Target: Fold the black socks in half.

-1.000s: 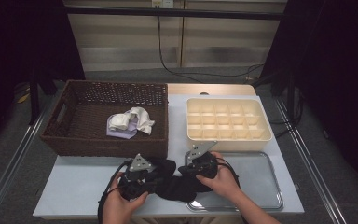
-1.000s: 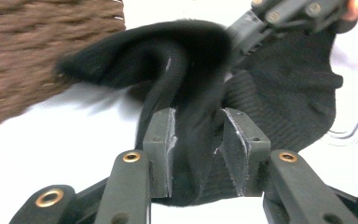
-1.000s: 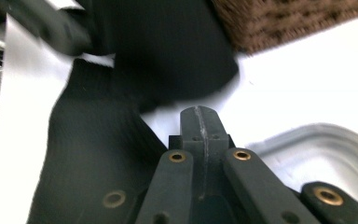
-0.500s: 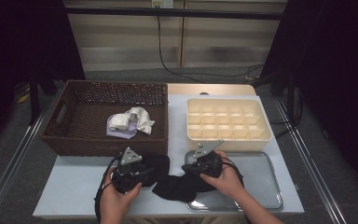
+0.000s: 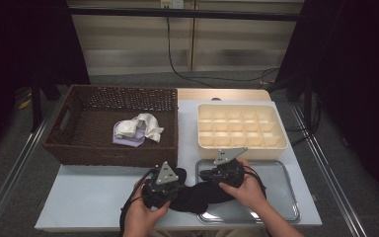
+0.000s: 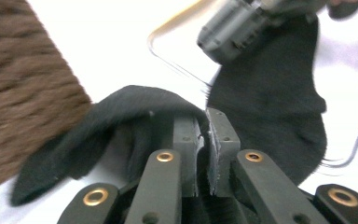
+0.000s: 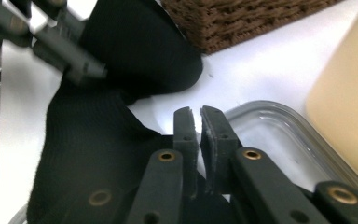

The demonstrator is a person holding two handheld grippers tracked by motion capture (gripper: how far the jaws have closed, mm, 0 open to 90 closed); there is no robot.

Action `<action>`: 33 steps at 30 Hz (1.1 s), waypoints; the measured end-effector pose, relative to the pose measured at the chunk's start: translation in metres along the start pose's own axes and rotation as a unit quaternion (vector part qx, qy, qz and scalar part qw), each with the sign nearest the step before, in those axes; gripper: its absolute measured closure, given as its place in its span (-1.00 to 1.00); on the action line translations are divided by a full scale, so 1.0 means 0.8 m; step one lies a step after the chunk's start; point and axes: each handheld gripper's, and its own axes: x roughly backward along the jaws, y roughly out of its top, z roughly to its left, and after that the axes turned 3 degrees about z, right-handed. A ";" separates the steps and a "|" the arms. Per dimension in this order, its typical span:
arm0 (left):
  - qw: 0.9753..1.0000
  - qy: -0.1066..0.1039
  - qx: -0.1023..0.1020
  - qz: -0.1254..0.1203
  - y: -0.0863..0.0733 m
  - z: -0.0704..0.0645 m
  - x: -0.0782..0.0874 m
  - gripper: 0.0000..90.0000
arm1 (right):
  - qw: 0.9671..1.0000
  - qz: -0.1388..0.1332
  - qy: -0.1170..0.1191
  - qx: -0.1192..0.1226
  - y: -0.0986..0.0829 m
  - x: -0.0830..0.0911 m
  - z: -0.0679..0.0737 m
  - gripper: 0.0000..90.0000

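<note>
**Black sock stretched between both tongs, now down by the tray**

The left gripper (image 5: 164, 190) and right gripper (image 5: 223, 174) each have their jaws pressed together on an end of the soft black knitted sock (image 5: 197, 196). It sags between them, half on the white table (image 5: 89, 197), half over the near-left corner of the shallow metal tray (image 5: 276, 192).

Compared with a second ago, the left gripper has slid back toward the person and the sock has spread wider. Looks to me like it's being straightened out for folding.

Ahead of the left gripper sits the brown wicker basket (image 5: 79, 148); beyond the right one, the cream plastic divider box (image 5: 242, 148).
</note>
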 end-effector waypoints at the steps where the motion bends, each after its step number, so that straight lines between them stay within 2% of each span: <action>1: 1.000 -0.001 -0.005 0.006 0.000 -0.002 -0.004 0.86 | 1.000 -0.001 -0.002 -0.004 -0.001 0.001 -0.001 0.80; 5: 0.999 -0.003 -0.013 0.030 0.001 -0.006 -0.015 0.86 | 1.000 -0.008 -0.011 -0.014 -0.003 0.006 -0.001 0.64; 7: 0.999 -0.006 -0.011 0.032 -0.001 -0.007 -0.020 0.86 | 1.000 -0.011 -0.013 -0.017 -0.002 0.007 0.000 0.55; 8: 0.999 -0.006 -0.017 0.038 -0.001 -0.007 -0.022 0.86 | 1.000 -0.013 -0.013 -0.019 0.000 0.006 0.000 0.52; 14: 0.999 -0.008 -0.012 0.038 -0.003 -0.007 -0.022 0.85 | 0.999 -0.023 -0.005 -0.024 0.013 0.001 0.005 0.36; 18: 0.999 -0.007 -0.008 0.033 -0.003 -0.007 -0.021 0.79 | 1.000 -0.022 0.001 -0.016 0.022 -0.005 0.011 0.33; 19: 0.999 -0.007 -0.008 0.040 -0.002 -0.007 -0.019 0.79 | 1.000 -0.020 -0.001 -0.013 0.023 -0.006 0.012 0.31; 23: 1.000 -0.009 0.002 0.030 -0.004 -0.008 -0.014 0.73 | 1.000 -0.016 -0.006 -0.005 0.023 -0.010 0.014 0.27; 33: 0.999 0.002 0.042 0.026 -0.012 0.000 0.009 0.48 | 1.000 -0.008 -0.012 -0.020 0.010 -0.012 0.005 0.25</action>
